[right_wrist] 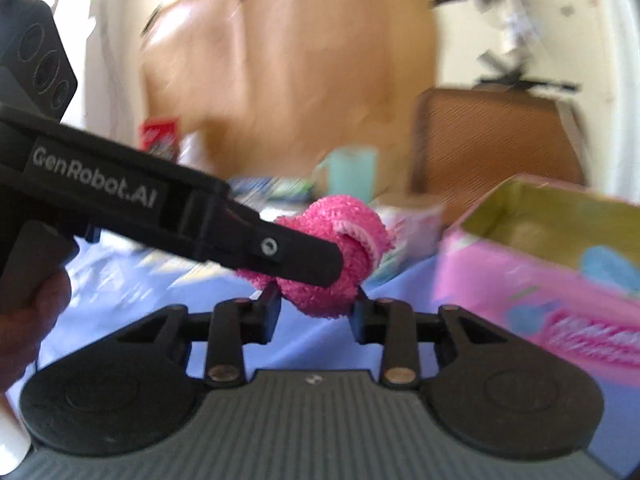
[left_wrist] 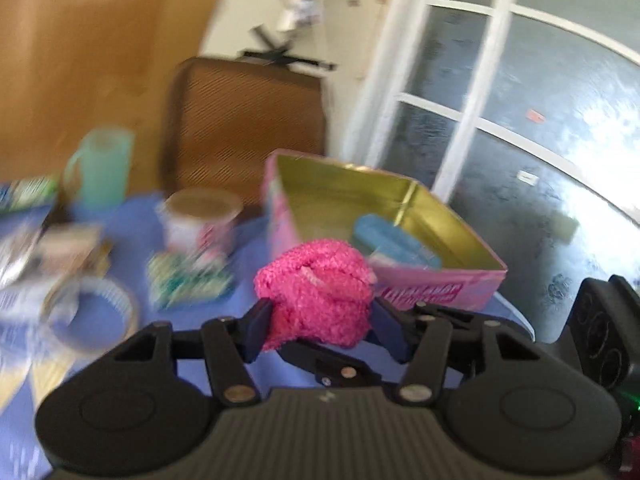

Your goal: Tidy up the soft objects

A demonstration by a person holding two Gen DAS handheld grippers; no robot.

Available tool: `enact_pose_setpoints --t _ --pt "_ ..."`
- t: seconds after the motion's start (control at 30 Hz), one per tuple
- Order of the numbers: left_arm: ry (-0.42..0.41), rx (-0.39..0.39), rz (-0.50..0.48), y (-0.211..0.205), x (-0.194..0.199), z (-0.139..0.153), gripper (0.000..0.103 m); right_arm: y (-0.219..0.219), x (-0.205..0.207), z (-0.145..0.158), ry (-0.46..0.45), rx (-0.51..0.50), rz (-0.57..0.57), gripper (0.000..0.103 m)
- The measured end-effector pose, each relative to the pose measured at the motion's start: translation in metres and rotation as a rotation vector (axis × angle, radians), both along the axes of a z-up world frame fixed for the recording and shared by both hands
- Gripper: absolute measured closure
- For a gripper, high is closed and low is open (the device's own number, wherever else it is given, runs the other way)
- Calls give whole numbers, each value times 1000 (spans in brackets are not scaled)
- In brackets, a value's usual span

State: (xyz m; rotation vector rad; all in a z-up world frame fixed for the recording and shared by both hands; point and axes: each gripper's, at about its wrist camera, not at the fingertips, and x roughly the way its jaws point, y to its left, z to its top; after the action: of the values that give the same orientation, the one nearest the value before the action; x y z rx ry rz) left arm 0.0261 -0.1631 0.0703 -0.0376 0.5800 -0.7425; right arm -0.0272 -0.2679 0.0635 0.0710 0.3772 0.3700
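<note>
Left wrist view, left to right. Far left of the blue-clothed surface (left_wrist: 120, 220): blurred packets and a roll of clear tape (left_wrist: 96, 312), lying flat. Behind them a pale green plastic mug (left_wrist: 102, 168), upright. Next, a short round tin with a printed label (left_wrist: 202, 220), and just in front of it a green-and-white patterned packet (left_wrist: 188, 284). A brown mesh chair back (left_wrist: 248, 120) stands beyond the surface's far edge.

Centre: fuzzy bright-pink bundled sock (left_wrist: 320, 292) sits between the jaws of the left gripper (left_wrist: 320, 320) — both dark pads press into its sides, so it is grasped. The bundle is lifted clear of the cloth, just in front of the near wall of the open pink rectangular tin with gold interior (left_wrist: 440, 292). A light blue soft item (left_wrist: 392, 240) lies inside the tin.

Right wrist view, left to right. A hand (right_wrist: 28, 312) grips the left gripper's handle; its black body crosses the frame diagonally to the pink sock (right_wrist: 340, 248). The right gripper (right_wrist: 316, 308) sits directly beneath — its jaws flank the sock's lower end and appear to touch it; whether they are clamped I cannot tell. Pink tin (right_wrist: 540, 280) at right, near the sock but apart from it.
</note>
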Motion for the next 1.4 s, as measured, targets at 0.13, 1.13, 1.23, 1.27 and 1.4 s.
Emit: enact_pose_setpoints --t 0.13,1.13,1.23,1.27,1.4 --pt "-51 25 -27 -44 25 11 43 -34 16 10 -36 14 -122 65" --pt "-5 13 630 208 50 -70 26 15 122 35 100 135 10 54" --pt "-75 6 633 206 37 -67 22 56 174 33 177 103 64 54" --pt "-86 10 632 204 35 -67 22 74 196 33 206 83 77 53" --pt "-85 -9 622 207 37 -66 22 134 274 21 347 12 92 53"
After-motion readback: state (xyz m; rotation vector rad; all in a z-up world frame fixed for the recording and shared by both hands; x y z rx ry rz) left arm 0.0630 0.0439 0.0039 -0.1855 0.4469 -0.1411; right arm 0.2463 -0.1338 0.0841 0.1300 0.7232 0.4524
